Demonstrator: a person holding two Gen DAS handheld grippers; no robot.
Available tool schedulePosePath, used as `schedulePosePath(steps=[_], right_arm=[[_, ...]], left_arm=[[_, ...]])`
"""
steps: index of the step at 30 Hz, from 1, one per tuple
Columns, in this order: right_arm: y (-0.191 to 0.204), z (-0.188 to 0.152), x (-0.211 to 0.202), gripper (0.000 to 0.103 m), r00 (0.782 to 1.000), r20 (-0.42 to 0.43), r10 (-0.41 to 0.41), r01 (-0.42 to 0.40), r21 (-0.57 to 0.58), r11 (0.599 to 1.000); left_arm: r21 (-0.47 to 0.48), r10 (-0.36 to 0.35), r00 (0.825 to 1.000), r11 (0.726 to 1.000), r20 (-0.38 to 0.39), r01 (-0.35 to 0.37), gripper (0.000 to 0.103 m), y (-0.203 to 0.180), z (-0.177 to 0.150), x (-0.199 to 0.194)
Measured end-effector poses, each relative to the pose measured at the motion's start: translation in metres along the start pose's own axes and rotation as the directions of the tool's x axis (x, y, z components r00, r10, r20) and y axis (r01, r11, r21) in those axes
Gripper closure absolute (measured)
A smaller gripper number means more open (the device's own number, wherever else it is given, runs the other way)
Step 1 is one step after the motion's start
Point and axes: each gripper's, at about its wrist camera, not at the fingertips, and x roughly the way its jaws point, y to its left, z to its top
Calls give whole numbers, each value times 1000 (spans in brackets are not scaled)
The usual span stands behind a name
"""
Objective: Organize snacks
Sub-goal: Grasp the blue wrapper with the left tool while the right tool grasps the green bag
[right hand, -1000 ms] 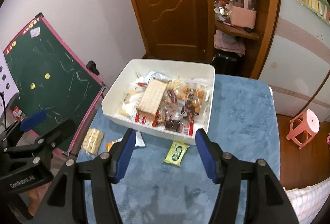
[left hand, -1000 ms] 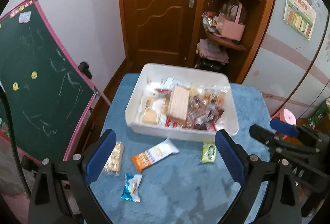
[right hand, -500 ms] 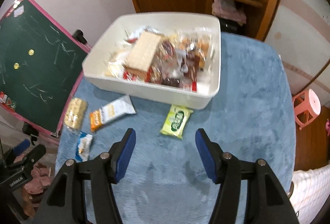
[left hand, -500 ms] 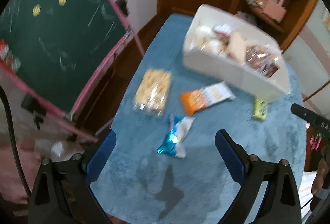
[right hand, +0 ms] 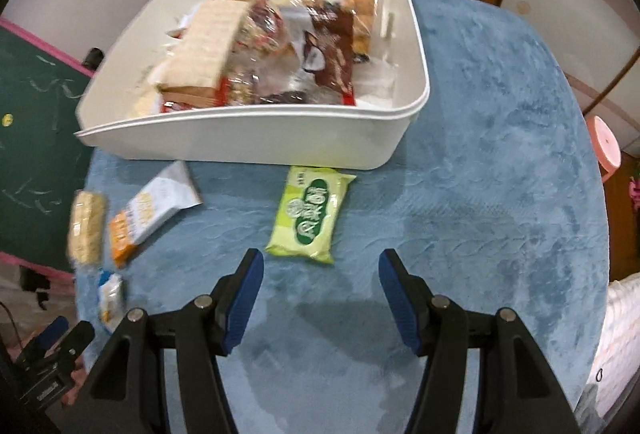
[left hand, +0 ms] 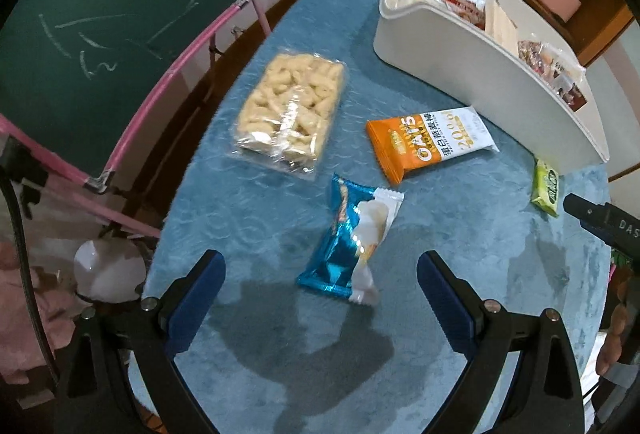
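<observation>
1. Here, in the left wrist view, the left gripper point(left hand: 320, 274) points steeply down at the blue tablecloth point(left hand: 460, 234), its jaws spread wide with nothing pressed between them.
2. The blue-and-white snack packet point(left hand: 350, 240) lies on the cloth just ahead of the gap between the blue pads point(left hand: 198, 292), touching neither.
3. Beyond it lie a clear bag of pale puffed snacks point(left hand: 290, 112) and, to the right, an orange-and-white oat bar point(left hand: 430, 142).
4. The white bin point(left hand: 480, 78) stands at the upper right, with wrapped snacks showing over its rim; a green packet point(left hand: 546, 188) lies against its near corner.
5. A green chalkboard with a pink frame point(left hand: 100, 34) stands off the table's left edge.
6. In the right wrist view, the right gripper point(right hand: 322, 282) also points down, its jaws partly open and empty.
7. The green packet point(right hand: 312, 216) lies just ahead of the fingertips, close to the near wall of the white bin point(right hand: 260, 142).
8. The bin is piled with snacks, a wafer pack point(right hand: 204, 46) on top.
9. The oat bar point(right hand: 154, 212), puffed snacks point(right hand: 86, 226) and blue-and-white snack packet point(right hand: 110, 296) lie blurred at the left.
</observation>
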Motion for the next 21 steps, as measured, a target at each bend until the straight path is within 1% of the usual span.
schedulePosePath(steps=[4,8,10,12,14,16,21], right_arm=[[1,4,18,42,1000,-25,-4,4,17,1000],[7,8,28,42,999,-41,8,-8,13,1000],[12,10,31,42,999,-45,2,-2,6,1000],[16,12,37,42,999,-49,-9,9,0,1000],[19,13,42,42,998,-55,-27,27,-11,1000],[22,13,44,42,998,-47,-46,45,-22,999],[27,7,47,44,997,-25,-75,74,-43,996]], left_arm=[[17,-8,1000,1000,-21,8,7,-7,10,16],[48,7,999,999,-33,-5,7,-13,17,28],[59,14,999,998,-42,-11,7,-15,19,34],[62,17,998,998,-55,-13,13,-16,21,40],[66,21,996,998,-83,-16,24,-18,23,48],[61,25,994,998,-105,-18,31,-18,25,54],[88,70,992,994,-103,-60,31,-26,25,57]])
